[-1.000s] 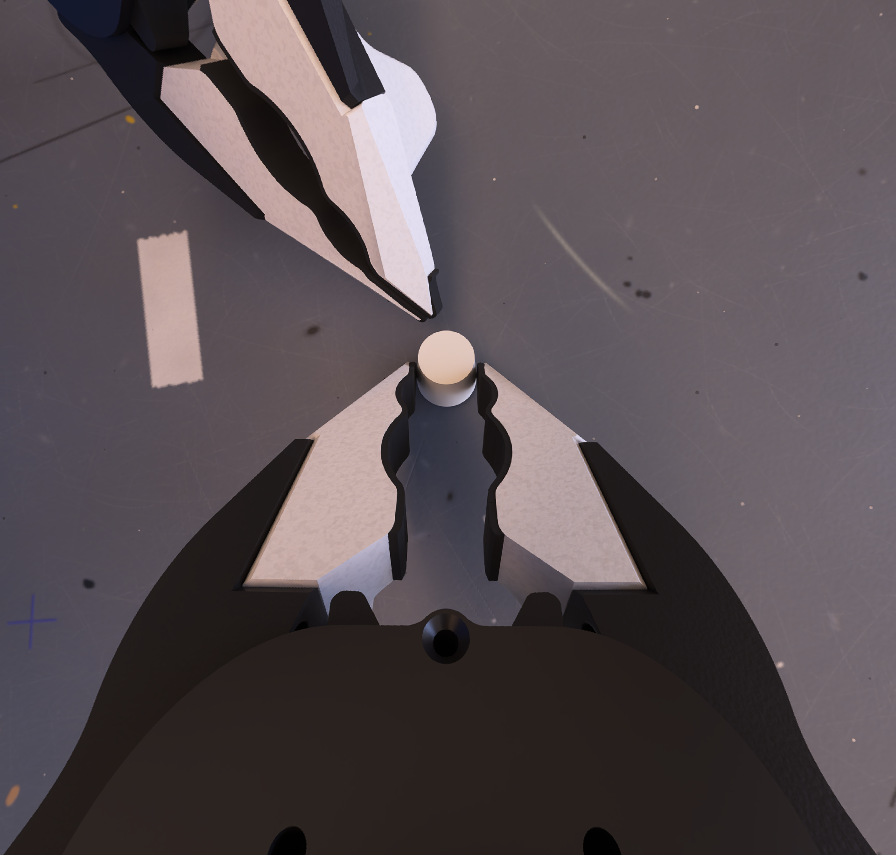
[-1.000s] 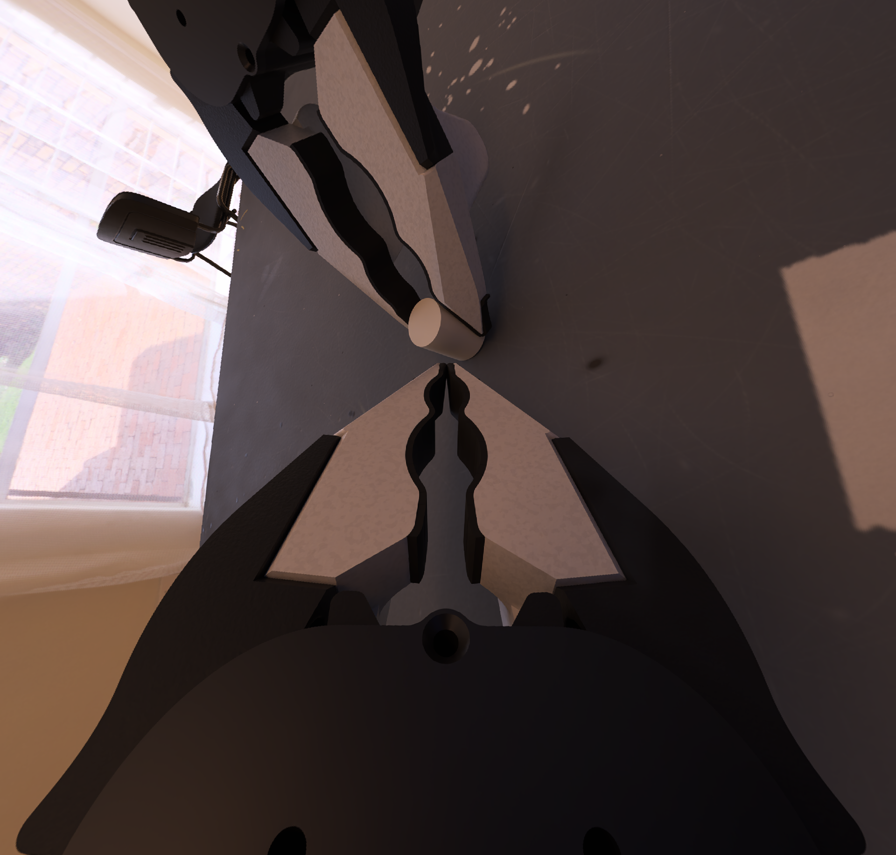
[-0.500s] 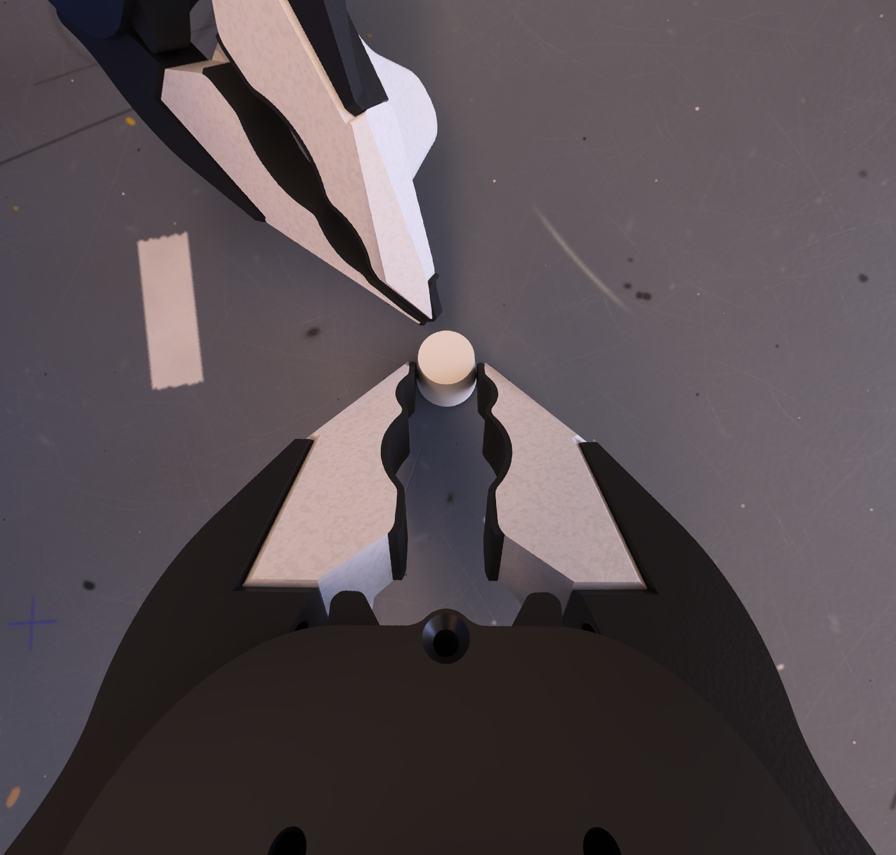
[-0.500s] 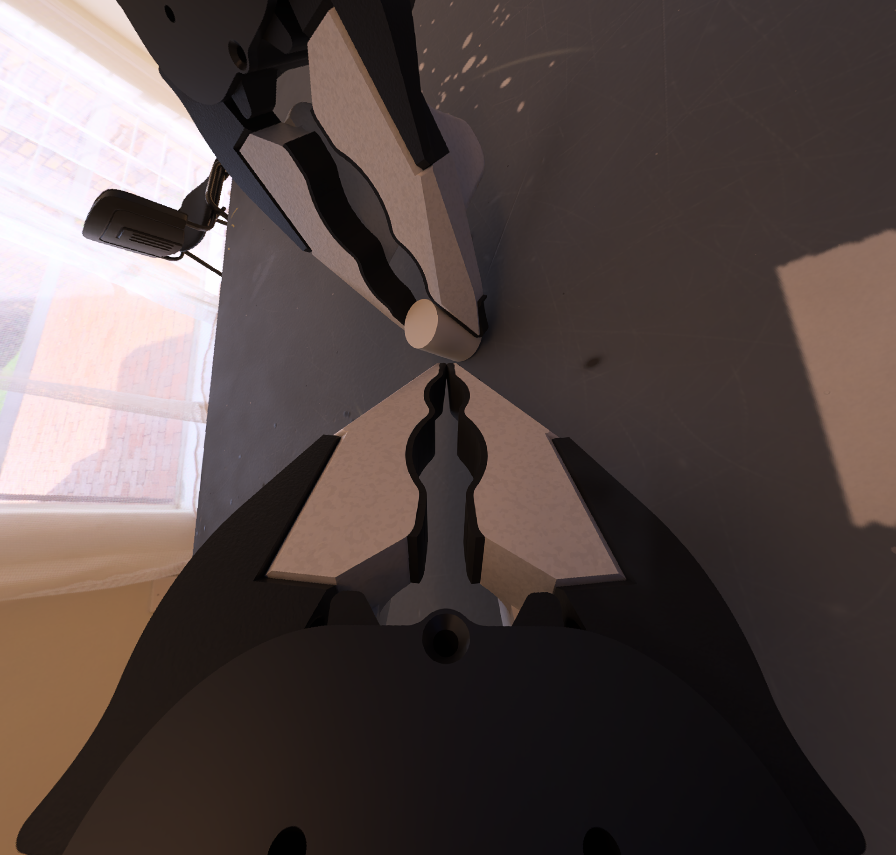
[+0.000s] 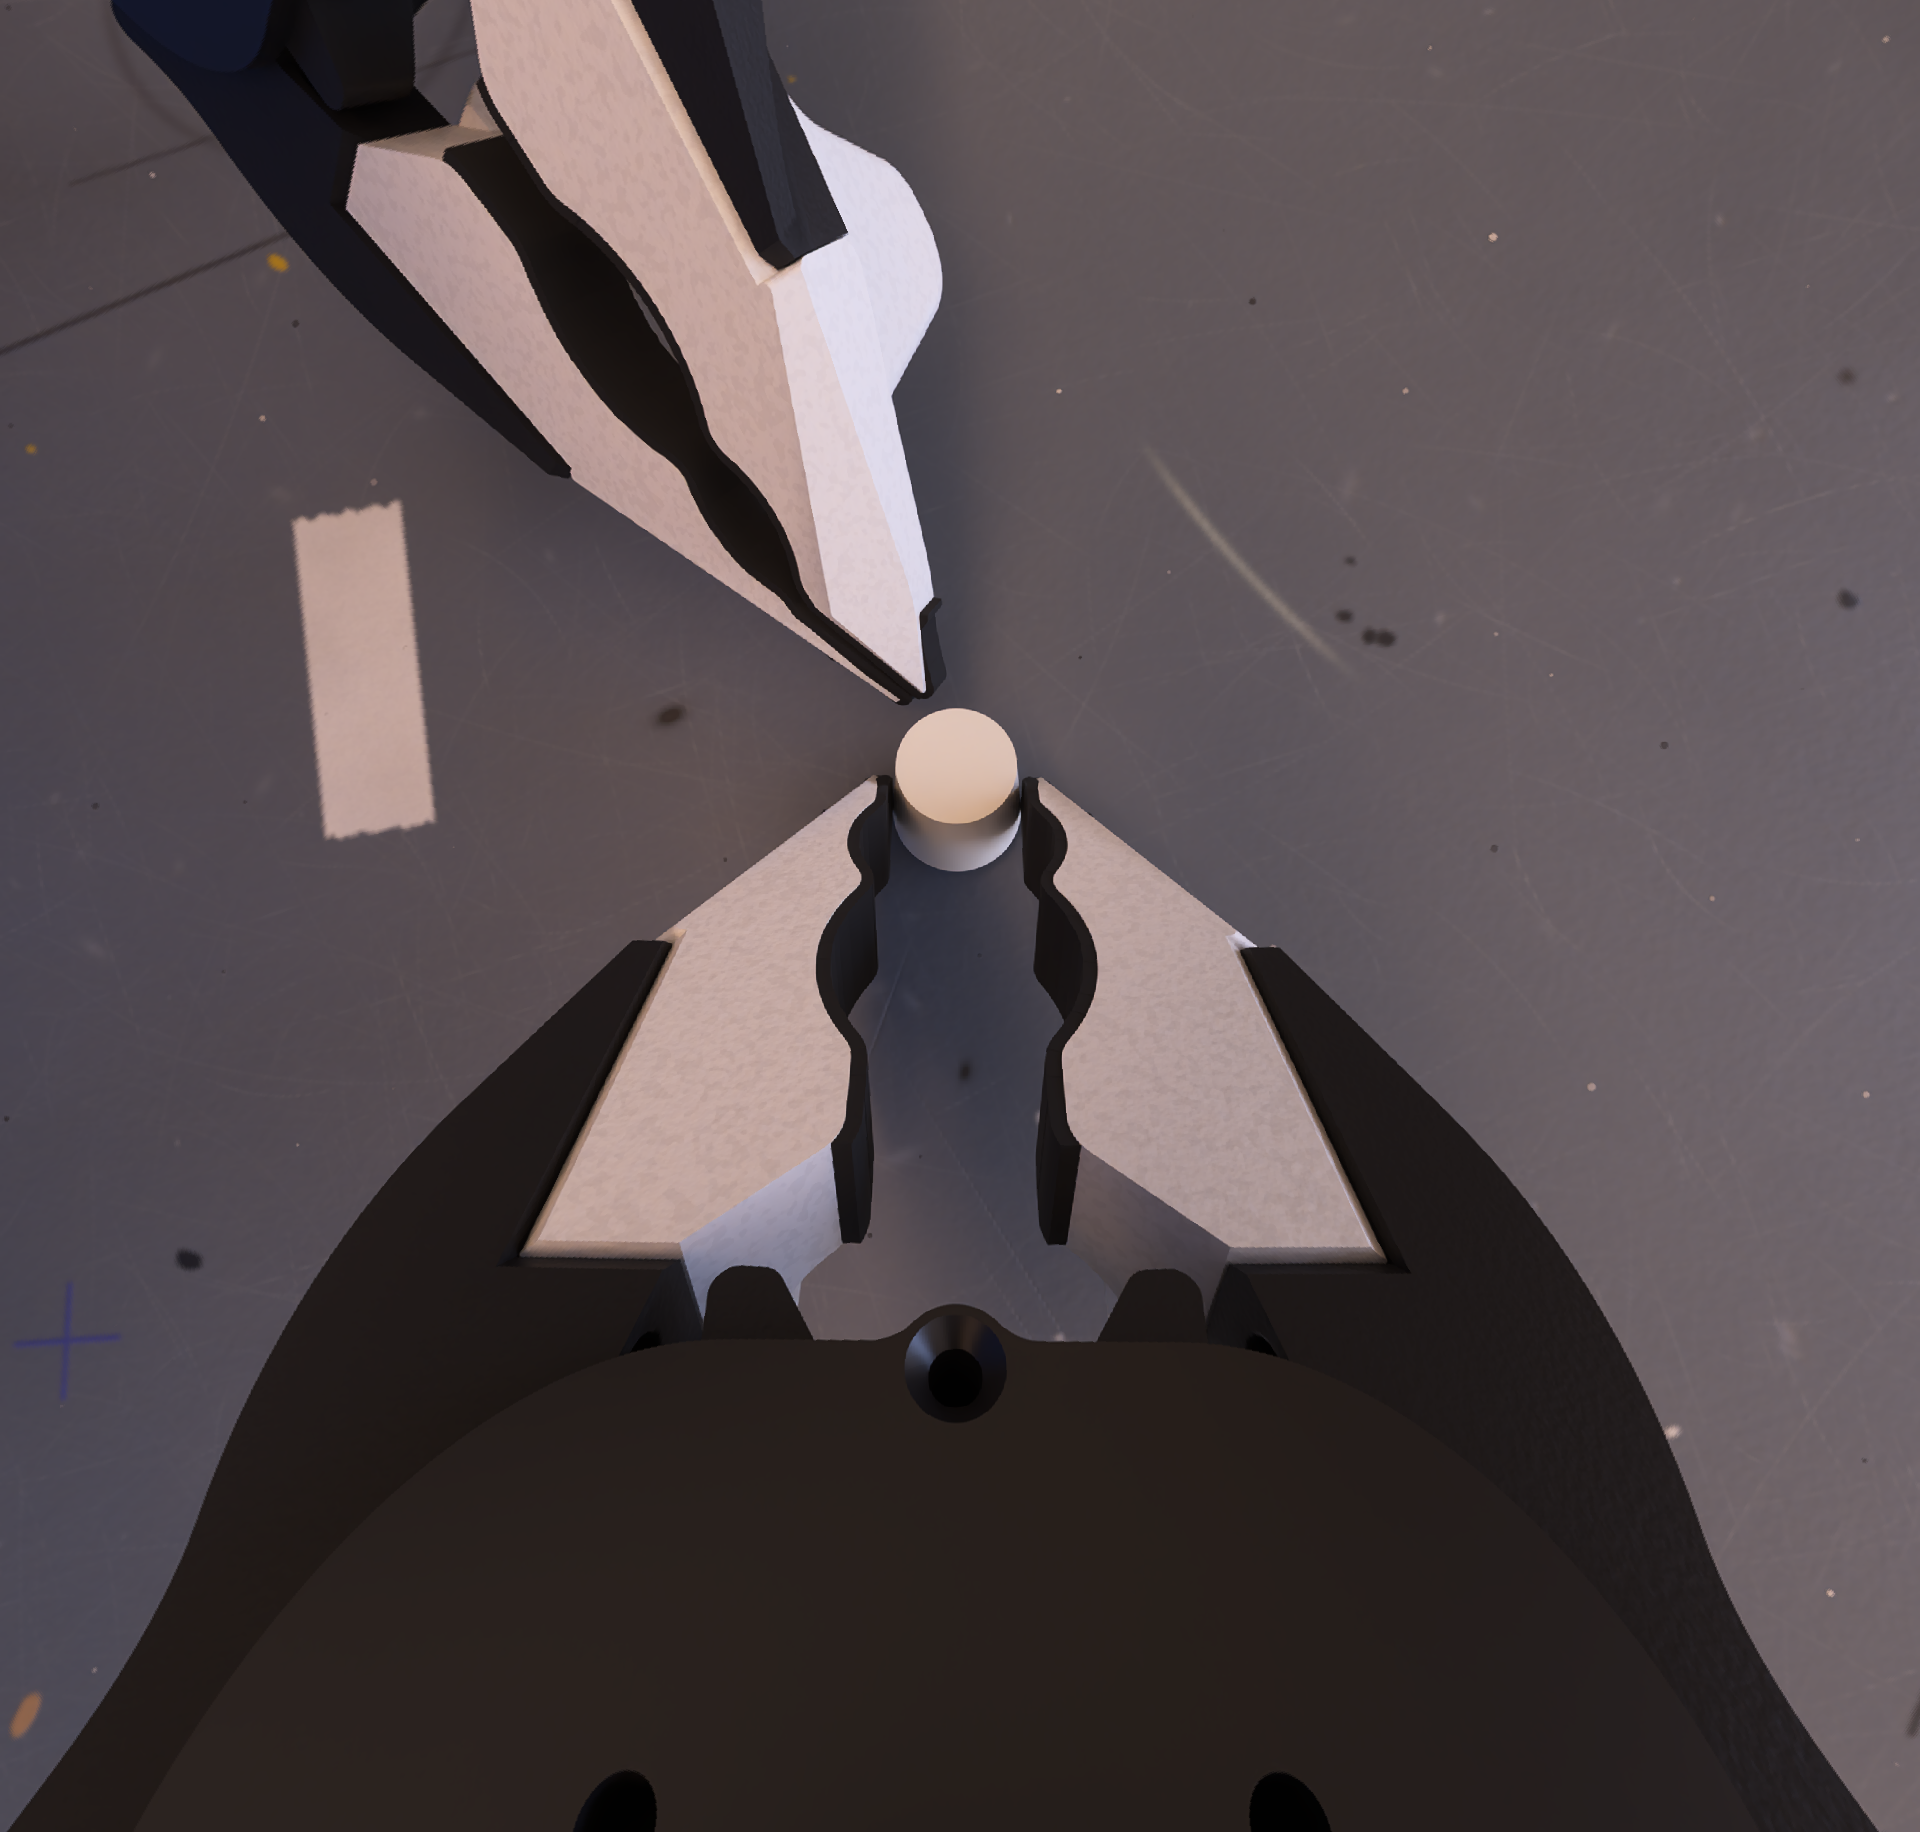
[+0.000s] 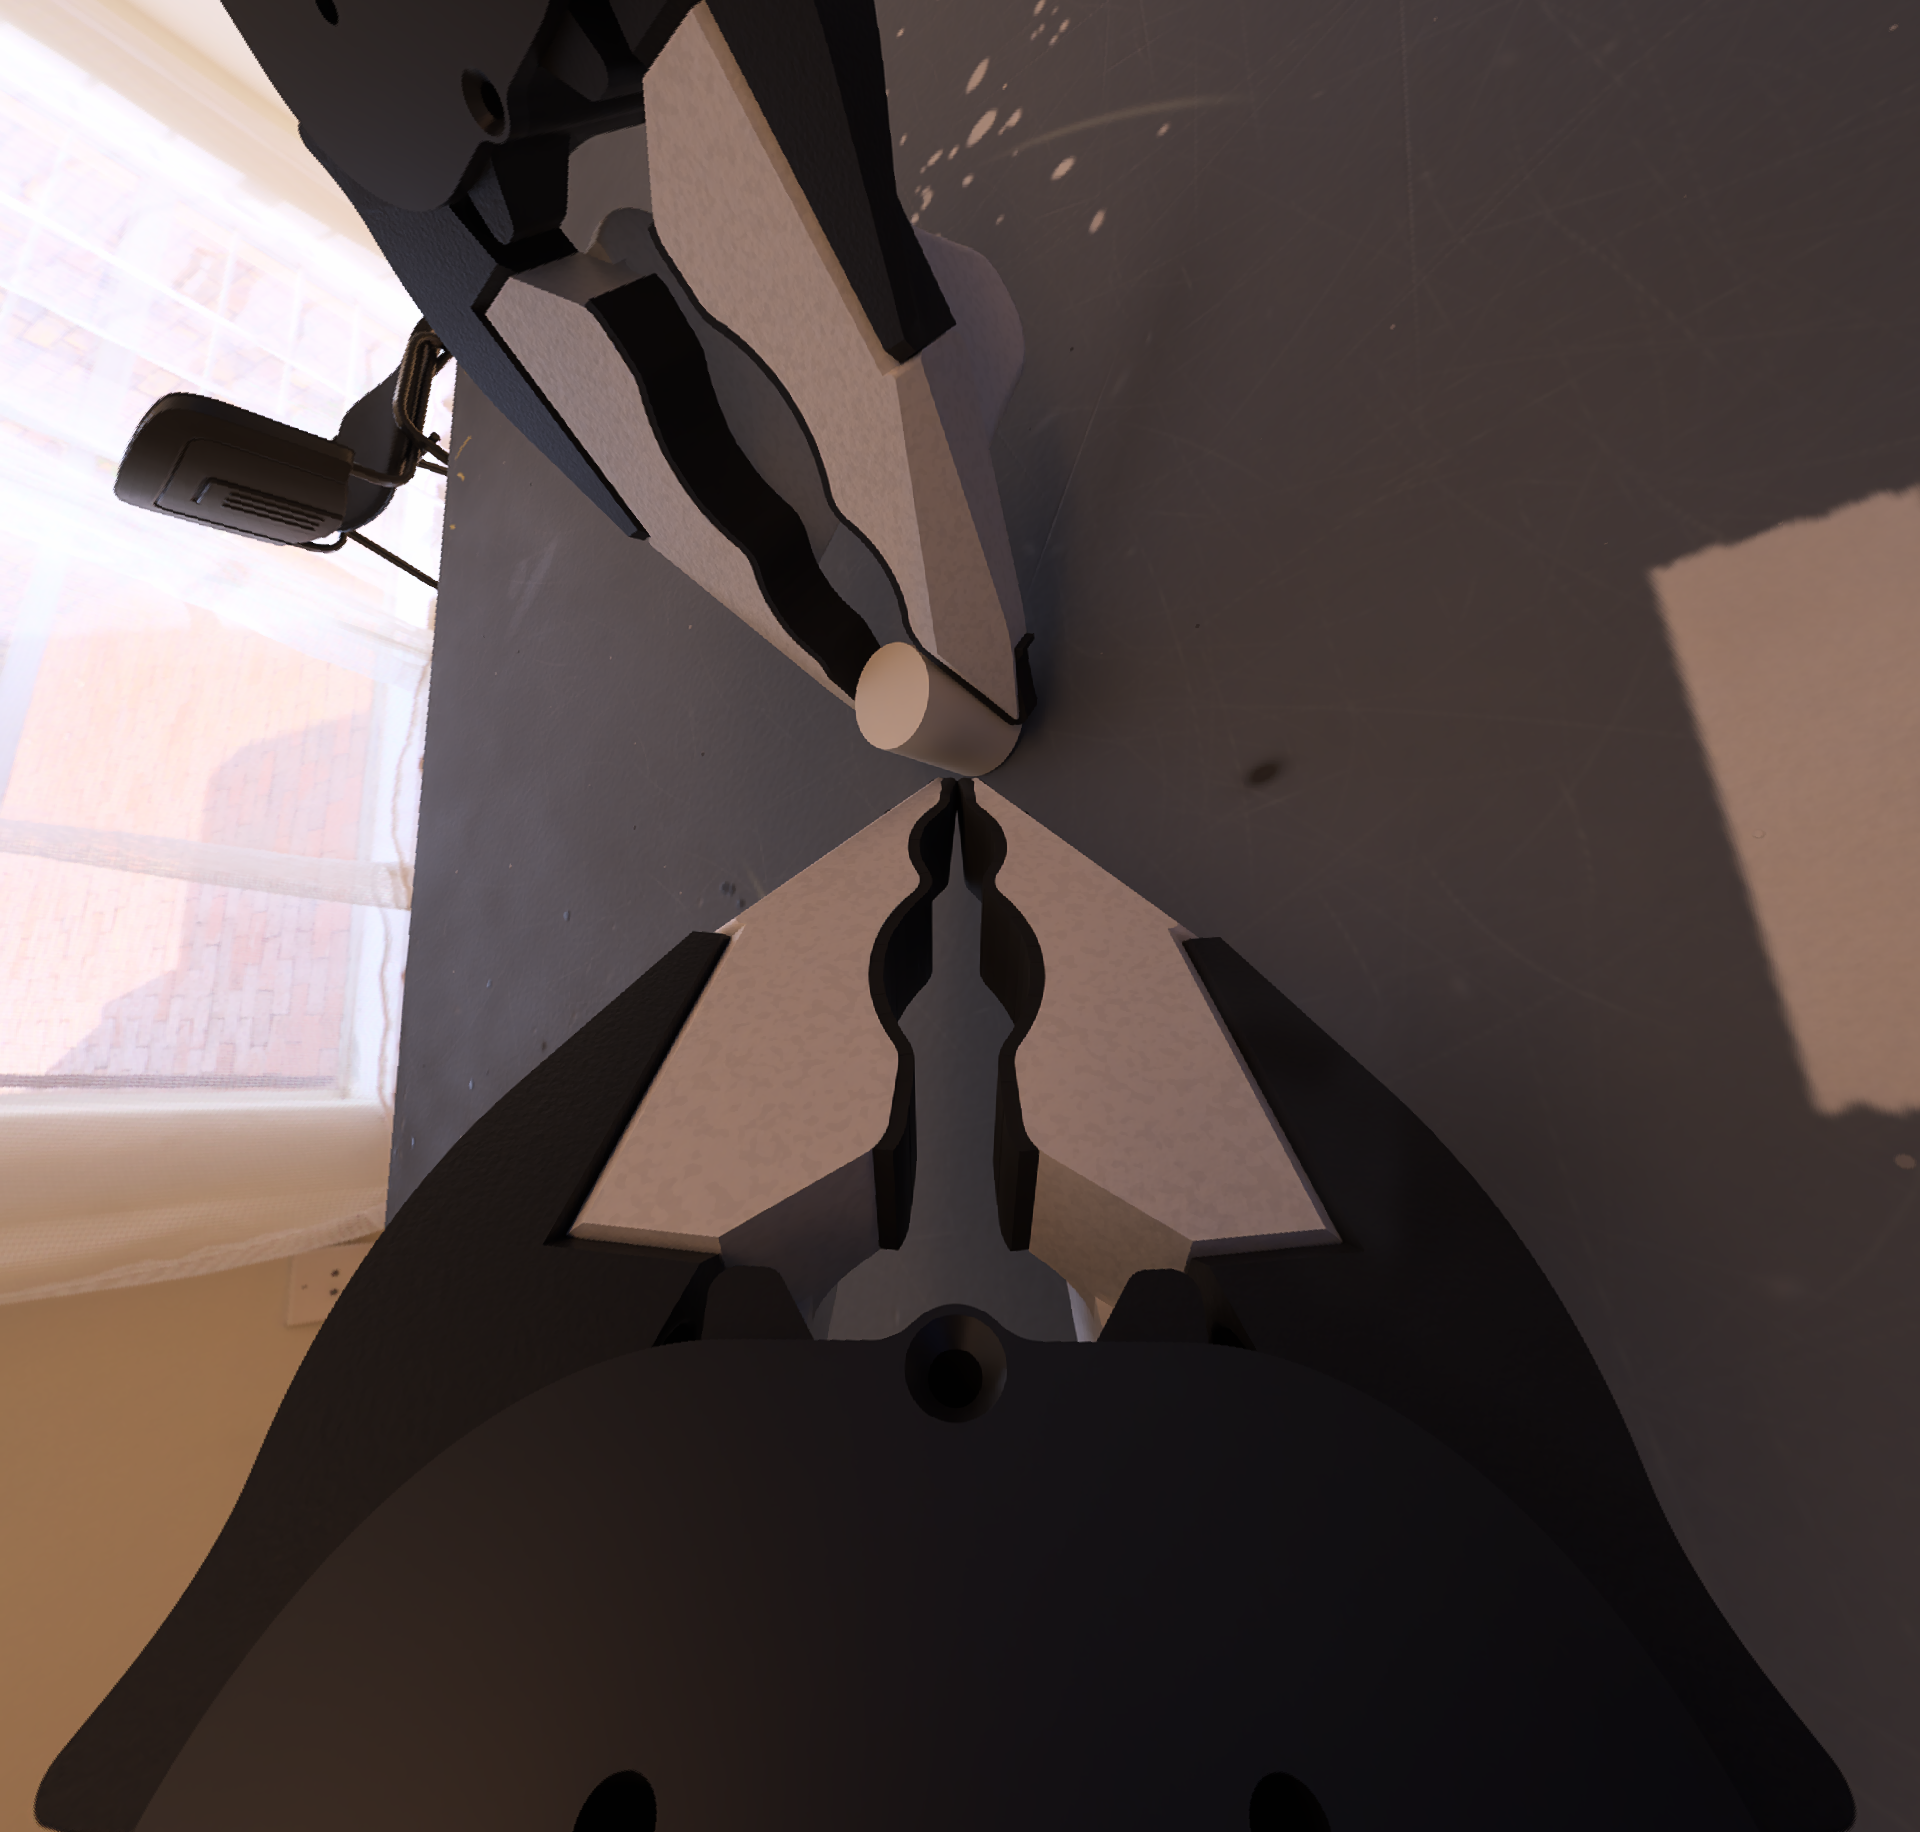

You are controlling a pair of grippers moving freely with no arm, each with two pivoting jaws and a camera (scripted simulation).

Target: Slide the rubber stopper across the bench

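Note:
The cream rubber stopper (image 5: 956, 766) stands on the dark grey bench (image 5: 1455, 847). My left gripper (image 5: 956, 795) is shut on the stopper, one fingertip against each side. My right gripper (image 6: 956, 793) is shut and empty. It points at the stopper from the opposite side, its tips just short of it. In the left wrist view the right gripper (image 5: 916, 683) comes down from the upper left with its tip close above the stopper. In the right wrist view the stopper (image 6: 914, 707) sits between the left gripper's fingertips.
A pale strip of tape (image 5: 364, 670) lies on the bench left of the stopper; it also shows in the right wrist view (image 6: 1808, 816). A small blue cross mark (image 5: 68, 1341) is at the lower left. The bench edge (image 6: 416, 847), a black clamped device (image 6: 239, 473) and a window lie beyond.
Almost nothing. My right gripper has turned slightly, so the window and black device have drifted left in its view. The stopper and both jaws stand as before.

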